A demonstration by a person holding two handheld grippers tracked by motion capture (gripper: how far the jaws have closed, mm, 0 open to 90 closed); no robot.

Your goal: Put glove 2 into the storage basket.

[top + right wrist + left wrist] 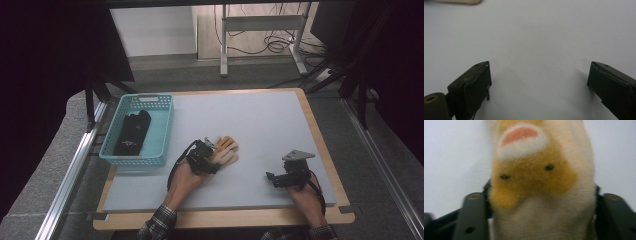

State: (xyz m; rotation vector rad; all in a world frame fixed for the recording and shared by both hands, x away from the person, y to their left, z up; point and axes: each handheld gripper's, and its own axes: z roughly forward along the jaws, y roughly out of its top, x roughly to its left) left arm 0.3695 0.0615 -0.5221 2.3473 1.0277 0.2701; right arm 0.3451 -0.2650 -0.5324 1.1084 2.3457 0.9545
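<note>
"Fuzzy orange and cream, that's the plush toy (225, 150). Where is it?"

"It lies on the grey tabletop (260, 120), near the middle, just to the right of the blue basket (162, 131). The left tool (209, 150) has it. In the left gripper view both black jaws press into the soft sides of the toy (541, 185)."

"So it is held?"

"Yes, squeezed at 1 end. But the fur is soft and squashy. I think it could slip out when it goes up."

"Anything else?"

"The free end may hang down and catch the basket rim. Then the toy could drop outside. A black folded cloth (132, 132) already sits in the basket, so it could land on top and roll."

"And the right tool (280, 179)?"

"It waits well apart on the tabletop, jaws wide, holding nothing. It cannot help if the toy falls."
</note>
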